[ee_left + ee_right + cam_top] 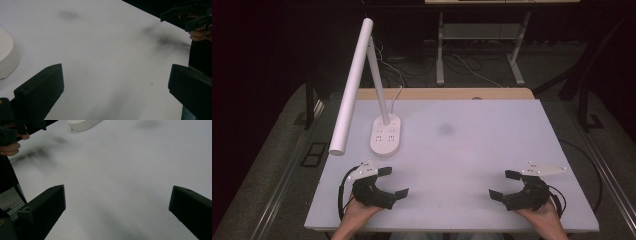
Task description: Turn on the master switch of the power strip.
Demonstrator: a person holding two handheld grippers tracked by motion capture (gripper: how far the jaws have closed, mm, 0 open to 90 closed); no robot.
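Observation:
A white desk lamp (362, 85) stands on an oval base (386, 134) at the left of the white table (472, 125); its long tube head slants toward the front left. My left gripper (393, 182) rests low over the table's front left, jaws wide apart, nothing between them. The lamp base (6, 56) shows at the left edge of the left gripper view. My right gripper (504, 185) hovers at the front right, also open and empty. The lamp base (83, 124) appears far off in the right gripper view.
A faint dark smudge (446, 130) marks the table's middle. The lamp's cable (398, 92) runs off the back edge. Desk legs (440, 50) and cables lie on the floor behind. The other gripper (190, 17) shows at the top right of the left gripper view.

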